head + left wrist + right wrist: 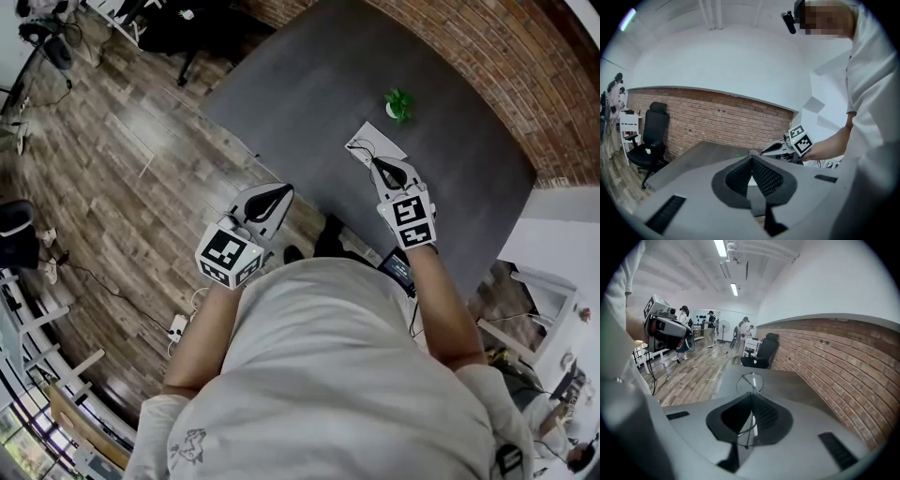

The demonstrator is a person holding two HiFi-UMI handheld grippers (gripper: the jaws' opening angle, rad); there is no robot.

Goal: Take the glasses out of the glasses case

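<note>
Markings: black-and-white square markers on both cubes, patterns only with no letters. A small grey print on the person's shirt (187, 446) is too small to read.
Landmark: dark grey table (309, 94); every place below is given from it.
Floor: wood planks (103, 178) off the table's left side.
Chair: black office chair (650, 140) beside the table's far left corner, against the brick wall (717, 124).
Left gripper (284, 192): in the air at the table's near left edge, its tip pointing in over the top.
Left claw: seen from its own camera (751, 157), the two ribbed pads meet at the tip with nothing between them.
Glasses case (378, 142): white flat rectangle lying on the table toward its right half, just ahead of the right gripper's tip. Open or closed cannot be made out, and no label shows on it.
Case contents: cannot tell from any view.
Glasses (750, 383): thin dark wire frame, clear of the table surface and out past the right gripper's tip. One round lens shows beyond the pads and a thin arm runs back between them. From the head view the frame (362, 150) is faint wire lines over the case.
Right gripper (381, 162): over the table's right half, angled downward.
Right claw: pinched narrow on the glasses' thin arm (751, 395).
Plant: small green plant (399, 101) in a white pot, on the table beyond the case, toward the brick wall.
</note>
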